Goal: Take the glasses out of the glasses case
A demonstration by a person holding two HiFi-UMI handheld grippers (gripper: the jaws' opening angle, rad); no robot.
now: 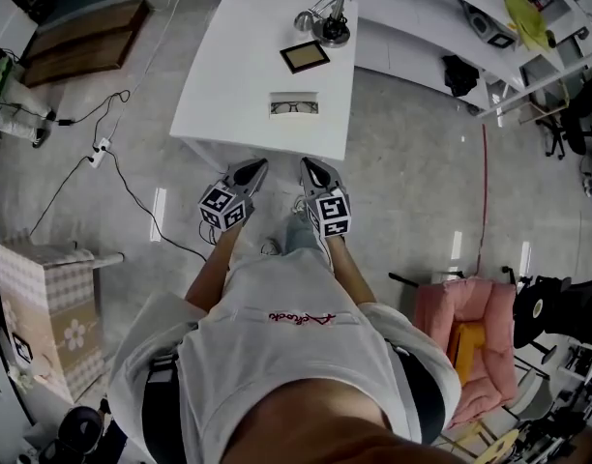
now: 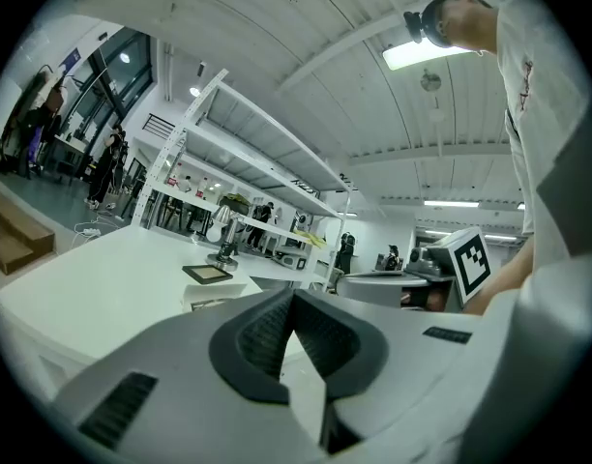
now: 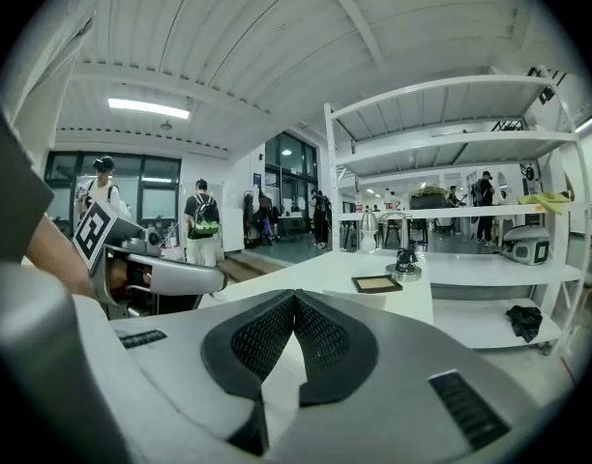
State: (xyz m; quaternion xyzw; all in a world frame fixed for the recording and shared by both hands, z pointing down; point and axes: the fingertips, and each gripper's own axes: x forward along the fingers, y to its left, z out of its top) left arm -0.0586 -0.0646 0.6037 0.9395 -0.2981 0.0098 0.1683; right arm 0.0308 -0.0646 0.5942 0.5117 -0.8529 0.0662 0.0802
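On the near half of the white counter (image 1: 228, 66) sits the glasses case (image 1: 294, 105), open, with the dark-rimmed glasses (image 1: 294, 108) inside. A picture frame (image 1: 305, 56) and a desk lamp (image 1: 327, 22) stand farther back. The left hand-held gripper (image 1: 255, 168) and the right hand-held gripper (image 1: 309, 167) hang just off the counter's near edge, apart from the case. Each has its jaws closed tip to tip on nothing.

The likeliest trouble, I judge, is arriving with the jaws shut. A closed tip would push the case rather than enter it, and the case looks light enough to slide toward the frame. Pinching the glasses with nothing steadying the case could lift both together, and thin rims may twist or slip out of the pads.

Only the head view looks into the case and shows the glasses. The left gripper view shows the case as a low pale box beyond its jaws, and its contents cannot be made out there. The two gripper views, though, show plainly that each pair of jaws meets, which the head view leaves unclear.
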